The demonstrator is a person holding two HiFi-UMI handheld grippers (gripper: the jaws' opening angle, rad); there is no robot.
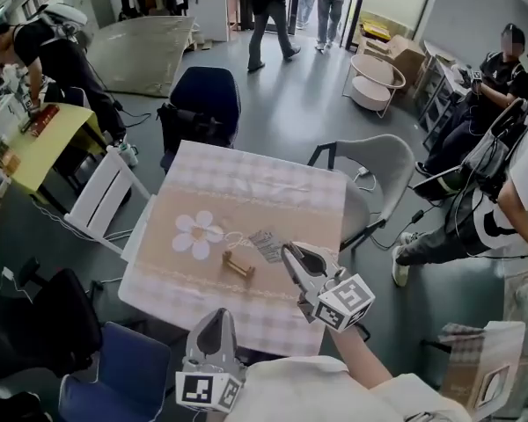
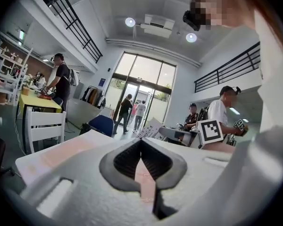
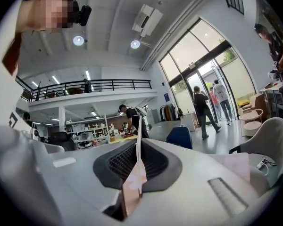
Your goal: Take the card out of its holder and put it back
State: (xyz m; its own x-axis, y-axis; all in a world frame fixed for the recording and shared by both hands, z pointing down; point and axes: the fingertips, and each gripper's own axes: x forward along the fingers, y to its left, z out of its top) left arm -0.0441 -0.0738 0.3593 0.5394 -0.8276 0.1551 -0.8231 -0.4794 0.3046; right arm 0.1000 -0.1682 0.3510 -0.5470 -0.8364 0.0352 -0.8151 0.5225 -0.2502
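This is a big open workspace, part lab and part office. It has a high ceiling (image 2: 146,4) with round lamps (image 2: 130,21), a railed upper gallery (image 3: 94,84), tall glass doors (image 2: 144,86) and a bare grey floor (image 1: 290,104). There are cluttered shelves (image 3: 85,128) and scattered chairs (image 1: 202,99), and a person (image 1: 53,55) bends over a yellow desk (image 1: 48,139).
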